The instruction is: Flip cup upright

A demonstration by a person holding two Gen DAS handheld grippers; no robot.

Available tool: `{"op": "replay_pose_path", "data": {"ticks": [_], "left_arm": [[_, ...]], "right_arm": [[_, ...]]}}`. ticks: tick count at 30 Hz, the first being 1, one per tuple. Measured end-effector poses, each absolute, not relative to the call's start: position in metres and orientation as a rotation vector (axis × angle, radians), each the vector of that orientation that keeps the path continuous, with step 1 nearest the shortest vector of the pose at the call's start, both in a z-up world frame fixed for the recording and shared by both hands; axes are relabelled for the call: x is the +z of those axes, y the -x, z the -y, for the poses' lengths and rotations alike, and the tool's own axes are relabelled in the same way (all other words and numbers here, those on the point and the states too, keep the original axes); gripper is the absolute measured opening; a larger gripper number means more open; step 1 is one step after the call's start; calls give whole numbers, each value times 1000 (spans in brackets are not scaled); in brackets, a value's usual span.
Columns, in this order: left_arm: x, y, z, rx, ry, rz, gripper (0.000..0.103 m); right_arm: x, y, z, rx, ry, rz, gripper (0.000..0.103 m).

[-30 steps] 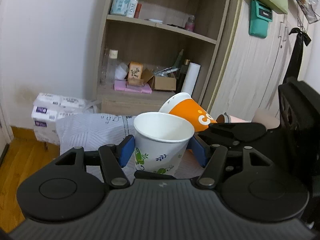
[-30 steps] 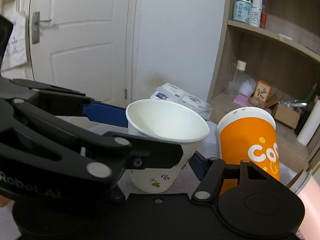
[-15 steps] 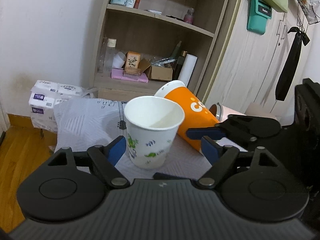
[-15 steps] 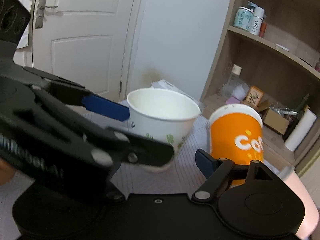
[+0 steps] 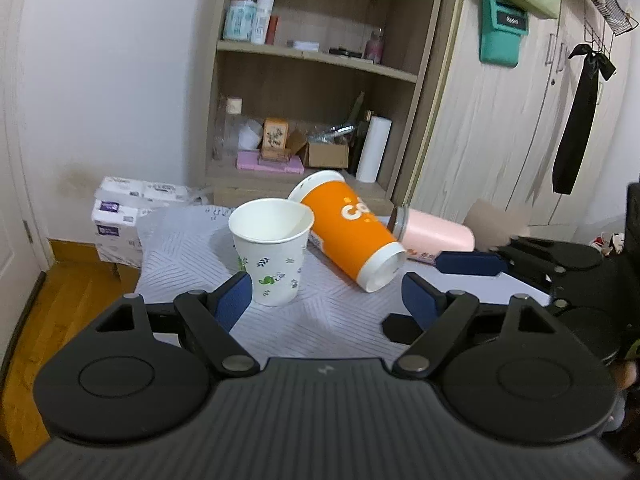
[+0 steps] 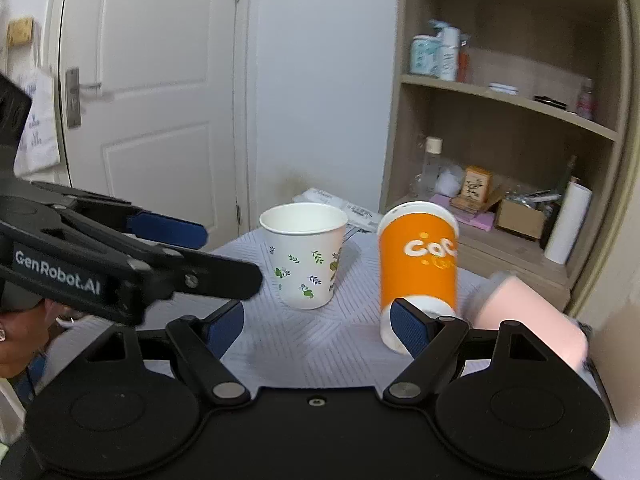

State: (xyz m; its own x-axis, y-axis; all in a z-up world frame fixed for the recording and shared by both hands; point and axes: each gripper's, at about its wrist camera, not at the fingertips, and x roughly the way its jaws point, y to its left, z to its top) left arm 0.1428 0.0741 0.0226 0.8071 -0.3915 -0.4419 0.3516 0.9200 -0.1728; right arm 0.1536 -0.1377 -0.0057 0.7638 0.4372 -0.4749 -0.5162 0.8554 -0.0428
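A white paper cup with leaf prints (image 5: pixel 272 250) (image 6: pixel 306 258) stands upright, mouth up, on the pale striped cloth (image 5: pixel 332 312). An orange cup (image 5: pixel 346 232) (image 6: pixel 418 268) lies tipped on its side just right of it. My left gripper (image 5: pixel 328 300) is open and empty, a little short of the white cup; it also shows at the left of the right wrist view (image 6: pixel 168 228). My right gripper (image 6: pixel 318 324) is open and empty, with the orange cup's end by its right finger.
A pink bottle (image 5: pixel 436 232) (image 6: pixel 528 316) lies on its side right of the orange cup. A wooden shelf unit (image 5: pixel 320 80) with bottles and boxes stands behind the table. Tissue packs (image 5: pixel 128 208) sit on the floor at left, beside a white door (image 6: pixel 140 100).
My left gripper opened, let go of the white cup and drew back; the cup now stands upright on the cloth. My right gripper also drew back, and the orange cup lies tipped over.
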Motion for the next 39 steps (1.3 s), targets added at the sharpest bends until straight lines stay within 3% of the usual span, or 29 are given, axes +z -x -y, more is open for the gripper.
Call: {"op": "replay_pose_path", "data": {"ticks": [25,31,39], "left_arm": [[53,-24,-56,-247,60,-409,85],[50,-12,-50,-207,34,-378,99],[42,-14,-46,-151,12,-403,103]], "right_arm": [[26,-6,195,142,145,-282,85],[25,5,206,61,81,-273,103],[27,15,205,12,68,-267,103]]}}
